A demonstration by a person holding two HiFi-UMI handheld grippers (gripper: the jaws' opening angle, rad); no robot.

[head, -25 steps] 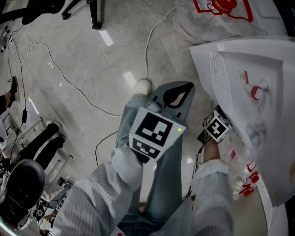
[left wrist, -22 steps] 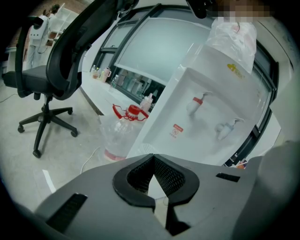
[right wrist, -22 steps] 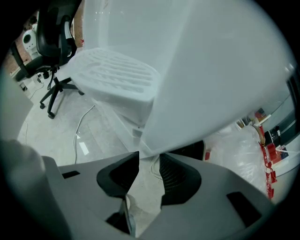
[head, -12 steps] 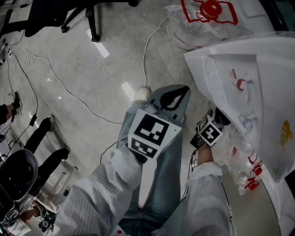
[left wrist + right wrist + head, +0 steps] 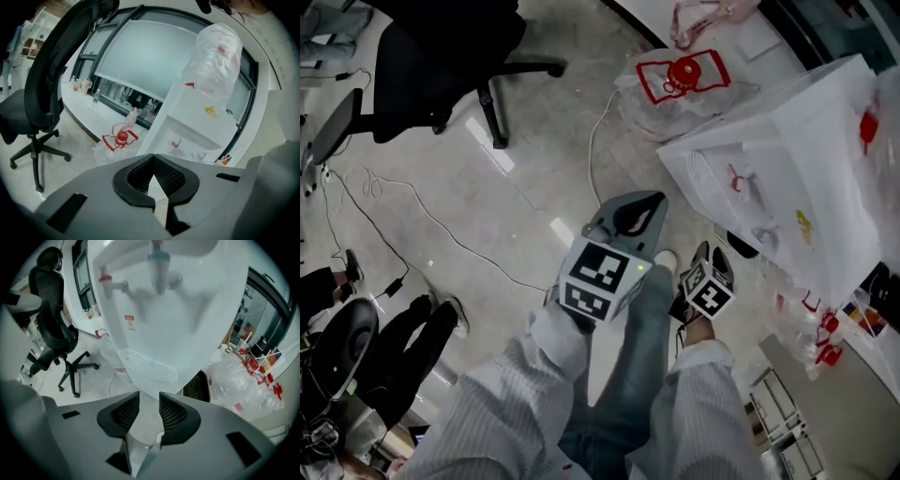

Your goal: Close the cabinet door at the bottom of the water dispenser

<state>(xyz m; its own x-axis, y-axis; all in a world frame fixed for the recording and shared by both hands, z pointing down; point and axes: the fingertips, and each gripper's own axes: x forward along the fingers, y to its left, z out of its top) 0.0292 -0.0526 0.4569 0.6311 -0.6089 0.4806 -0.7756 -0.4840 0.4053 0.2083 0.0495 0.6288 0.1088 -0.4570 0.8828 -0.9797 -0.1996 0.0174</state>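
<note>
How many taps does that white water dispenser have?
2. On the water dispenser front, a red tap sits left and a blue tap right of it, both above the drip grille. No others show.

The left gripper (image 5: pixel 153 159), jaw tips touching with nothing between, faces the white water dispenser (image 5: pixel 187 115); a black office chair (image 5: pixel 44 93) stands at the left.

Smooth plastic, polished floor, cloth

The water dispenser (image 5: pixel 787 159) is cased in smooth white plastic with a faint sheen. The floor (image 5: pixel 487 216) is laid in glossy pale tile. The sleeves (image 5: pixel 516 394) are made of finely striped matt cloth.
</note>
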